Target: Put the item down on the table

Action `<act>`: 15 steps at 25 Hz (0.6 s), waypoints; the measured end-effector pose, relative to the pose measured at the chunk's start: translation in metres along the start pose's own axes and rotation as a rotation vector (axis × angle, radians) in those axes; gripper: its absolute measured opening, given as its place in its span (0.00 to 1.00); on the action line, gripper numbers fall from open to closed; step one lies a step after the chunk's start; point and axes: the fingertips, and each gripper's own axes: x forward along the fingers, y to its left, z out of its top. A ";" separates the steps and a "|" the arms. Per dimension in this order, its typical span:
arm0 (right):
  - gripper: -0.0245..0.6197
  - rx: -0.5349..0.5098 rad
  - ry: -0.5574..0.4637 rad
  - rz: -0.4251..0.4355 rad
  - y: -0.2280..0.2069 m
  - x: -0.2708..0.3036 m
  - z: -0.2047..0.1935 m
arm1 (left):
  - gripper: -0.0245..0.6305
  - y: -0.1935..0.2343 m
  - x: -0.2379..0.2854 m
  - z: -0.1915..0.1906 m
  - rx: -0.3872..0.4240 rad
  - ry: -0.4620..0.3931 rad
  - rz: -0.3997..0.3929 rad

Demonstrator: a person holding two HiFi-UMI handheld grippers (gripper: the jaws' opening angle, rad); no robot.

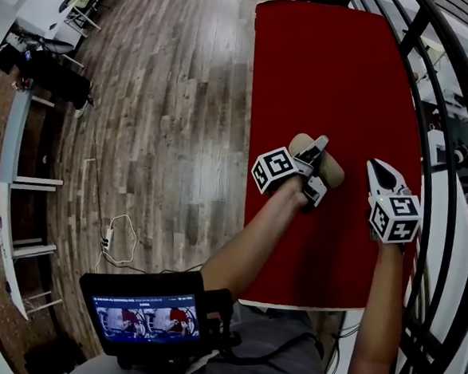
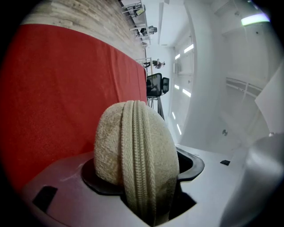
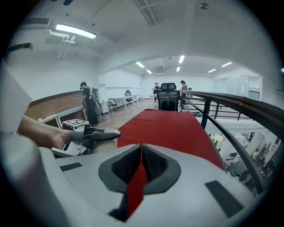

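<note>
Beige zip pouch [image 2: 135,155] pinched between the jaws of the left hand-held gripper [image 1: 319,167], over the red worktop [image 1: 321,64], right hand-held gripper [image 1: 379,172] just beside it, jaws pressed together, holding nothing

Head view looks steeply down on the red table [image 1: 322,72], which both gripper views (close, low) skim.

light: bright ceiling strips [image 3: 73,31] | glare: wood floor [image 1: 208,160] | edges: fisheye bend, dark vignette
</note>
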 end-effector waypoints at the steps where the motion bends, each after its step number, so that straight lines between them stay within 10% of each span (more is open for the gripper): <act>1: 0.05 0.003 0.007 0.001 -0.001 0.002 -0.005 | 0.53 0.004 0.000 -0.001 -0.010 0.001 0.002; 15: 0.05 0.031 0.044 0.017 -0.006 0.011 -0.033 | 0.62 0.030 0.007 -0.005 -0.100 -0.046 -0.022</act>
